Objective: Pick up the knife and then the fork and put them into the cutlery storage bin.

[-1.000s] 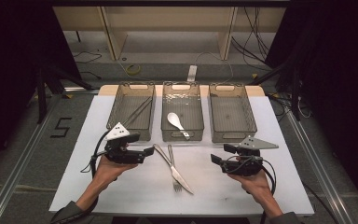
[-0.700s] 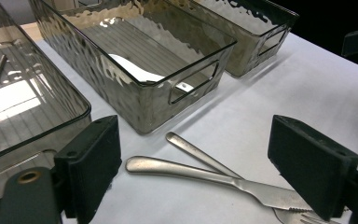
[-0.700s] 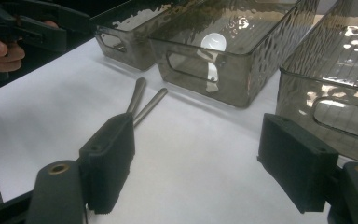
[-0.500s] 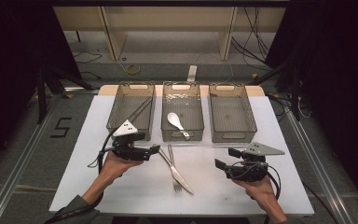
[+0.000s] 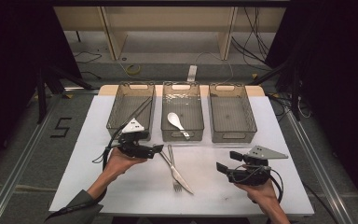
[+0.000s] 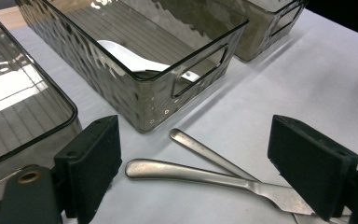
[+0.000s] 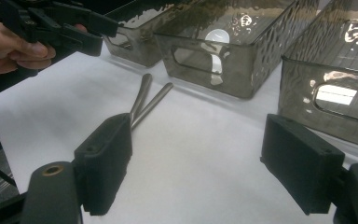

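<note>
From the high view, my left gripper [image 5: 154, 149] hangs with jaws spread just beside the handles of the knife [image 5: 177, 173] and fork [image 5: 172, 167], which lie crossed on the white table [image 5: 98, 186]; my right gripper [image 5: 224, 164] waits well apart, also spread and empty. A "5" [image 5: 61, 127] is taped on the floor. In the left gripper view, both handles lie between my jaws, so I judge I could pinch both or skid one away. In the right gripper view, my jaws have just been opening, with nothing between them.
</note>
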